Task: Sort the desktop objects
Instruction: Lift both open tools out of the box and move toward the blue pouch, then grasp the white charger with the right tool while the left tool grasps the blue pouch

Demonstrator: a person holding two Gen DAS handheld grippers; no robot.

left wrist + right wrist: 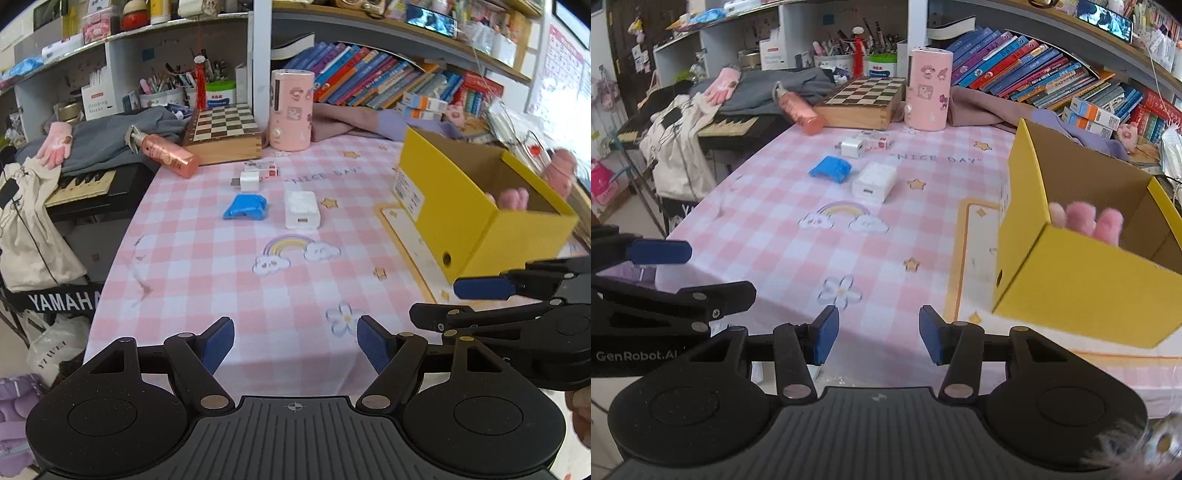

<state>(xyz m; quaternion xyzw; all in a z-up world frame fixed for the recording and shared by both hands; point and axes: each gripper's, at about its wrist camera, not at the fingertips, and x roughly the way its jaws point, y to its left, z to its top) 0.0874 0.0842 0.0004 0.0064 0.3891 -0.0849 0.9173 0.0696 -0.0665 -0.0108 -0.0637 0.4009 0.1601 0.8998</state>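
On the pink checked tablecloth lie a white power adapter [301, 209] [874, 182], a blue crumpled item [245, 208] [830, 169], a small white plug [248, 181] [851, 147] and a small white-and-red item [263, 168] [877, 140]. A yellow cardboard box [476, 218] [1082, 280] stands open at the right, with something pink and fluffy [1087, 221] inside. My left gripper [295, 345] is open and empty above the near cloth. My right gripper [879, 334] is open and empty, left of the box.
A pink cylindrical device [291, 110], a wooden chess box [223, 133] and a rose-gold bottle [168, 155] stand at the back. Books [388, 81] fill the rear shelf. A keyboard [81, 186] with clothes and a bag lies off the table's left edge.
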